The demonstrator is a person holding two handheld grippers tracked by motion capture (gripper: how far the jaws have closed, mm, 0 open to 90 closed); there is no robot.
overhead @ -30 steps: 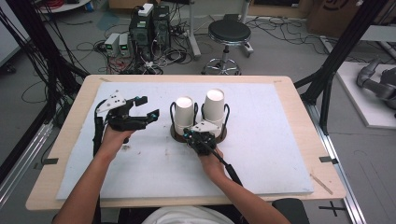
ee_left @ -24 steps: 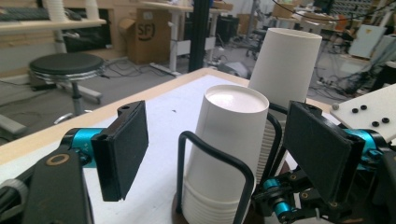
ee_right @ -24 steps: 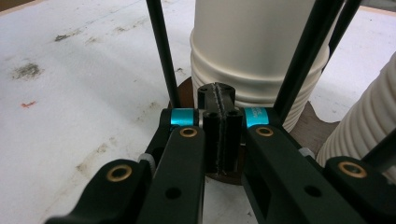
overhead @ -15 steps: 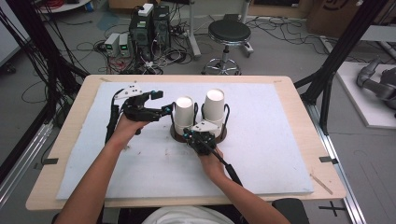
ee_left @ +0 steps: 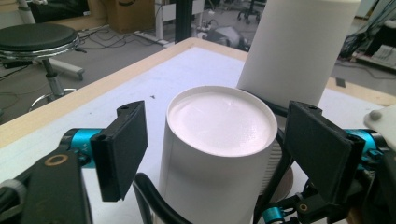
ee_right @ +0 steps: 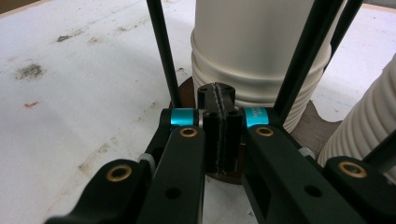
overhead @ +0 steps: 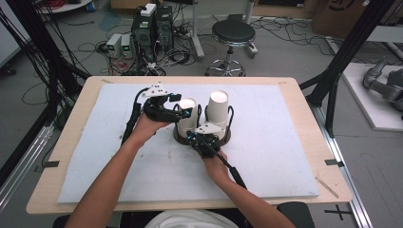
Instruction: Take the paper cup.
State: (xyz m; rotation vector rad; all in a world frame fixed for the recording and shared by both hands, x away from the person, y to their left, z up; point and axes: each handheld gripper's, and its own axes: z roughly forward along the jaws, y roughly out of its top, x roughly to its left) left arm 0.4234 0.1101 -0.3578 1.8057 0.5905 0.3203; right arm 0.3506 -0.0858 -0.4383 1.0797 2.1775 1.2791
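Note:
Two stacks of upturned white paper cups stand in a black wire holder (overhead: 230, 114) on a brown round base (overhead: 226, 138). The left cup stack (overhead: 187, 116) is shorter than the right cup stack (overhead: 218, 108). My left gripper (overhead: 180, 108) reaches in from the left. In the left gripper view the top cup (ee_left: 219, 140) sits between the pads (ee_left: 122, 149), with a gap on each side; the jaws have just been closing. My right gripper (ee_right: 219, 95) is shut with nothing between its pads, its tips at the near edge of the base (ee_right: 322, 126).
The holder stands mid-table on a white mat (overhead: 285, 142) over a wooden tabletop (overhead: 304, 99). Beyond the far edge are a black stool (overhead: 233, 33) and computer boxes with cables (overhead: 152, 23). Black frame posts (overhead: 347, 52) rise at the right.
The left hand has carried its gripper rightward from the bare mat to the left cup stack, so its jaws now flank the top cup. The right gripper has stayed put.

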